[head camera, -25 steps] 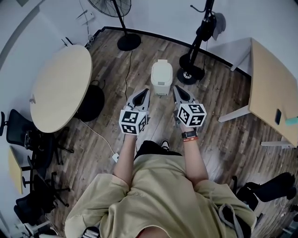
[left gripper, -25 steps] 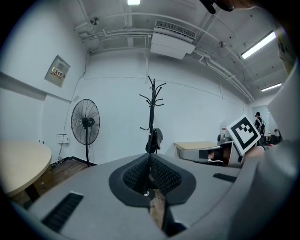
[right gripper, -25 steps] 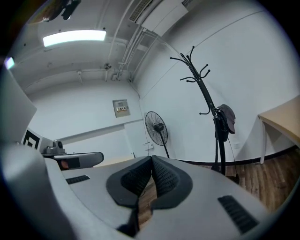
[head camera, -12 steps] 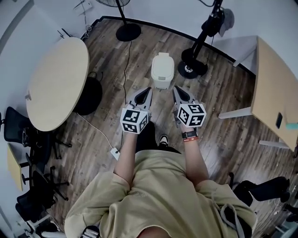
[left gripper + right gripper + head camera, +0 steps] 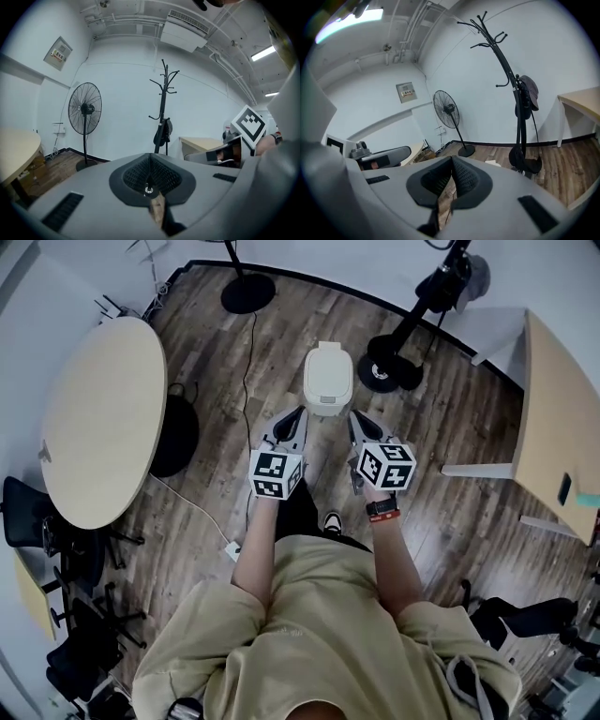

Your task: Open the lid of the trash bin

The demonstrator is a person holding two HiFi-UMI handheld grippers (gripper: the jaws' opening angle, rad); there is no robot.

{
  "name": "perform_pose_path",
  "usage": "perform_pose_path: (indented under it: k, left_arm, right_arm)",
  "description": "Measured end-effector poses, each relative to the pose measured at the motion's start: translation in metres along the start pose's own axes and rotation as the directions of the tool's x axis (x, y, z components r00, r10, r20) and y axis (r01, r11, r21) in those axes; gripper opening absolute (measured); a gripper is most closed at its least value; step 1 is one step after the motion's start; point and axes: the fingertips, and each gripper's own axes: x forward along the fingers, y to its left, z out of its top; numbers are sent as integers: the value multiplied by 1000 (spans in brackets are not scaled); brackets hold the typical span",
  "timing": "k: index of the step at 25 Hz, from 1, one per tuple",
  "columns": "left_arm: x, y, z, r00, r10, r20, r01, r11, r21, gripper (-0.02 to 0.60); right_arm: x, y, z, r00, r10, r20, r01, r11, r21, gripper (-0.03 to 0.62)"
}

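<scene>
A small white trash bin (image 5: pixel 328 377) with its lid down stands on the wood floor, straight ahead in the head view. My left gripper (image 5: pixel 296 413) is shut, its tip near the bin's front left corner. My right gripper (image 5: pixel 355 417) is shut near the front right corner. Neither holds anything, and I cannot tell whether they touch the bin. In the left gripper view the shut jaws (image 5: pixel 150 161) hide the bin, and the right gripper (image 5: pixel 229 152) shows alongside. The right gripper view has shut jaws (image 5: pixel 452 161) and a white scrap (image 5: pixel 492 163) just past them.
A round wooden table (image 5: pixel 94 418) stands to the left with black chairs (image 5: pixel 56 531) beside it. A cable (image 5: pixel 246 362) runs across the floor. A fan base (image 5: pixel 247 292) and a coat rack base (image 5: pixel 392 367) stand behind the bin. A desk (image 5: pixel 562 446) is at the right.
The head view has shifted: the table, the fan base and the bin sit higher in the picture. Both grippers stay shut beside the bin's front.
</scene>
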Motion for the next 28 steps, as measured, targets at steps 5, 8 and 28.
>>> perform_pose_path:
  k: [5, 8, 28]
  left_arm:
    - [23, 37, -13, 999, 8, -44, -7, 1000, 20, 25]
    - [32, 52, -20, 999, 16, -48, -14, 999, 37, 25]
    - [104, 104, -85, 994, -70, -81, 66, 997, -44, 25]
  right_arm:
    - [34, -2, -7, 1000, 8, -25, -7, 999, 42, 15]
    - [49, -6, -13, 999, 2, -40, 0, 999, 53, 15]
    - [142, -30, -55, 993, 43, -107, -35, 996, 80, 15]
